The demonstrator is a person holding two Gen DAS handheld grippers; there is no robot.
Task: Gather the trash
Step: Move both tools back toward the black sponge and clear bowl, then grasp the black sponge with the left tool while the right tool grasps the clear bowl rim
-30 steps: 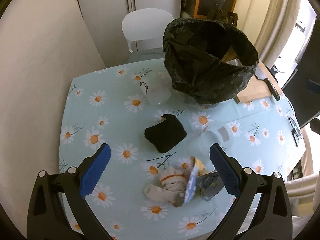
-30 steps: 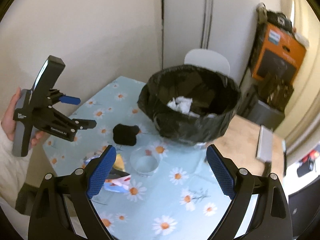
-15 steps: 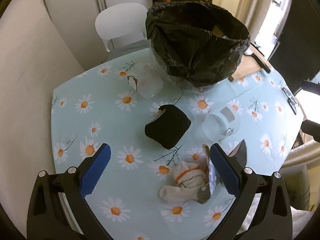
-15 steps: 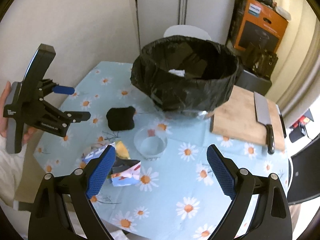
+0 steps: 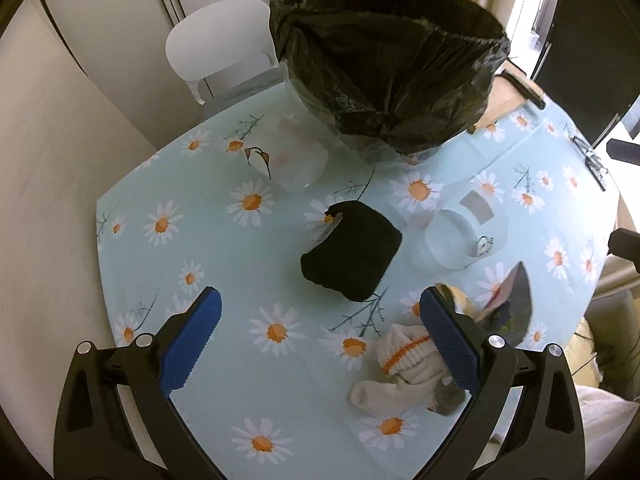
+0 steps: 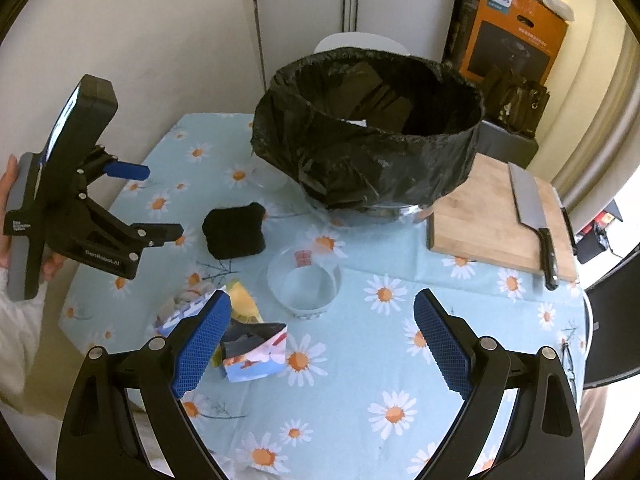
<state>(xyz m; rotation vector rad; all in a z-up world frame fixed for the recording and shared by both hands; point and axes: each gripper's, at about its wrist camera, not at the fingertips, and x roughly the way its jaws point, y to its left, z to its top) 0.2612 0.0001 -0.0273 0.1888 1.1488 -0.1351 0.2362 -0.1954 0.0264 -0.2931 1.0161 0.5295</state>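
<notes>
A black-lined trash bin (image 5: pixel 388 60) (image 6: pixel 372 136) stands at the back of the daisy-print table (image 5: pixel 224 248) (image 6: pixel 360 380). In front of it lie a black rolled sock (image 5: pixel 352 256) (image 6: pixel 234 230), a white sock with an orange stripe (image 5: pixel 400 368) and crumpled colourful wrappers (image 5: pixel 508 304) (image 6: pixel 256 348). My left gripper (image 5: pixel 320 340) (image 6: pixel 156 204) hovers open above the table, the black sock just ahead of its fingertips. My right gripper (image 6: pixel 320 336) is open too, with the wrappers by its left finger (image 6: pixel 202 344). Neither holds anything.
Two clear plastic cups lie on the table (image 5: pixel 460 236) (image 6: pixel 304 284), (image 5: pixel 298 164). A wooden cutting board (image 6: pixel 492 224) with a cleaver (image 6: pixel 532 208) sits at the right. A white chair (image 5: pixel 220 44) stands behind the table. A hand (image 6: pixel 12 184) holds the left gripper.
Both grippers have come lower and closer to the table. The left view has swung so the black sock sits nearer its centre; the right view shows the cutting board more fully.
</notes>
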